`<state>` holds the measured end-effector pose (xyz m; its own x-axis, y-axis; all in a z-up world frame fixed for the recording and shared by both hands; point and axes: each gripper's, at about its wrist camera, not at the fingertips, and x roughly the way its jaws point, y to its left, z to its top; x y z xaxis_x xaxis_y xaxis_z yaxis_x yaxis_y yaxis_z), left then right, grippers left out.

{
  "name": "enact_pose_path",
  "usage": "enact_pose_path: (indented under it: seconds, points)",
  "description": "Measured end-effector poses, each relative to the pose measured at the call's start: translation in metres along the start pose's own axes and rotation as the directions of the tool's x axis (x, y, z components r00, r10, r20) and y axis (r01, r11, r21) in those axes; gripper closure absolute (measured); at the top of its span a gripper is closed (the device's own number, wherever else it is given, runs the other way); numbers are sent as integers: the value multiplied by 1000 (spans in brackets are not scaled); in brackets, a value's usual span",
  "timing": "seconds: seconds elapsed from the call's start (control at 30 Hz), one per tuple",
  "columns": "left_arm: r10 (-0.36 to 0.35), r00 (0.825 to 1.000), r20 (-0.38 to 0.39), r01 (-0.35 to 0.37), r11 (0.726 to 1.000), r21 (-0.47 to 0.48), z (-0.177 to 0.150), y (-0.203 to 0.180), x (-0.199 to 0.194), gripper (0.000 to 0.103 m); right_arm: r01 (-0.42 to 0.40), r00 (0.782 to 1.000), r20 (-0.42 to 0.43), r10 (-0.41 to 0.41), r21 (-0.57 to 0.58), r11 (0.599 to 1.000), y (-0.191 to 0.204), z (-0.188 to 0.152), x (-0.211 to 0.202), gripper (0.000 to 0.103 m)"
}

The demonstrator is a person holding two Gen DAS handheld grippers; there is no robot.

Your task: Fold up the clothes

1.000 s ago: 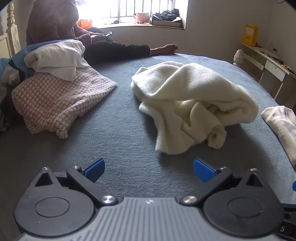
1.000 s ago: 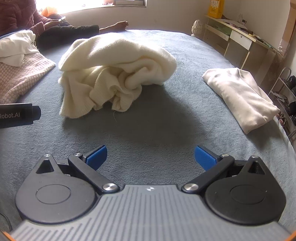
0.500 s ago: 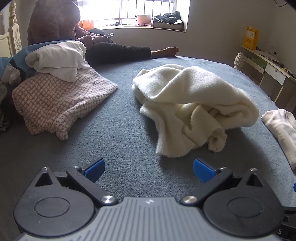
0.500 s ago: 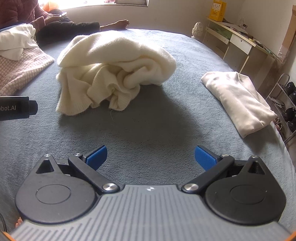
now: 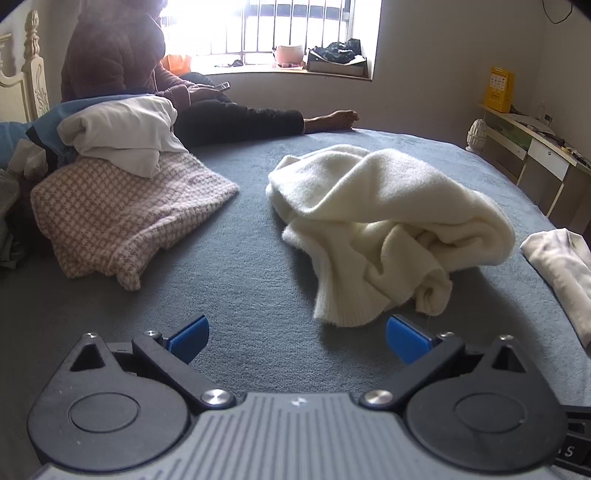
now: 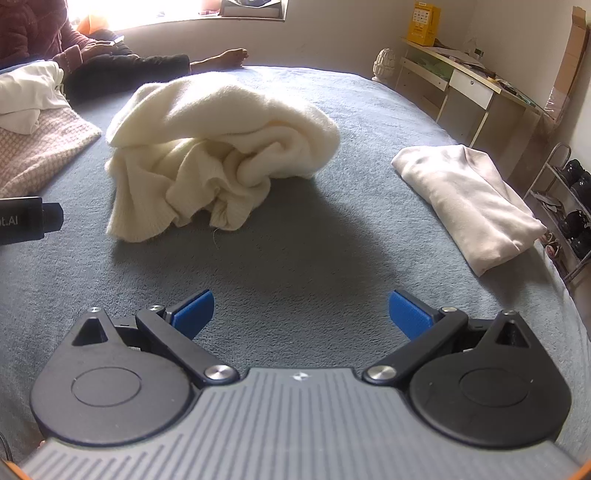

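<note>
Both grippers' jaws gape wide and empty near the cream sweater [image 5: 388,221]; only the right view shows what may be shoes [image 6: 576,221].

A person [image 5: 122,70] sits by the window [image 5: 273,29]; a desk [image 6: 465,81] and what looks like a shoe rack [image 6: 569,199] stand right of the bed [image 6: 332,236].

The left gripper [image 5: 297,338] has its jaws spread wide, the 2 blue pads [image 5: 188,338] far apart with nothing between them. Its black linkage arms angle outward from 2 silver pivots on the grey ribbed body, and the gripper points forward and slightly down. The right gripper [image 6: 301,314] is the same: jaws wide apart, blue pads [image 6: 408,313] empty, linkages splayed. Part of the left gripper's black body shows at the left edge of the right wrist view, level with and well to the left of the right jaws.
</note>
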<state>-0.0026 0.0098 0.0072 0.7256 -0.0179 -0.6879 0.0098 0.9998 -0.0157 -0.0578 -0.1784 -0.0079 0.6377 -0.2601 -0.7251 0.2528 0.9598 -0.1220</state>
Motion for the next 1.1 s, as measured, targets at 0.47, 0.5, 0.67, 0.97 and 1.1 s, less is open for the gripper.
enact_pose_path:
  seconds: [0.47, 0.5, 0.67, 0.97, 1.1]
  points:
    - [-18, 999, -34, 14, 993, -117, -2, 16, 5, 0, -3, 1000, 3, 3, 19, 1000, -5, -1, 0, 1]
    - [-19, 999, -39, 15, 993, -117, -2, 15, 5, 0, -5, 1000, 1, 5, 21, 1000, -6, -1, 0, 1]
    - [-23, 999, -34, 20, 994, -103, -2, 13, 5, 0, -9, 1000, 5, 9, 29, 1000, -9, -1, -1, 1]
    - [-13, 999, -36, 10, 998, -70, -3, 9, 7, 0, -7, 1000, 0, 7, 40, 999, -13, 0, 3, 1]
    - [-7, 1000, -30, 5, 998, -65, -3, 9, 6, 0, -11, 1000, 0, 11, 42, 999, -13, 0, 2, 1]
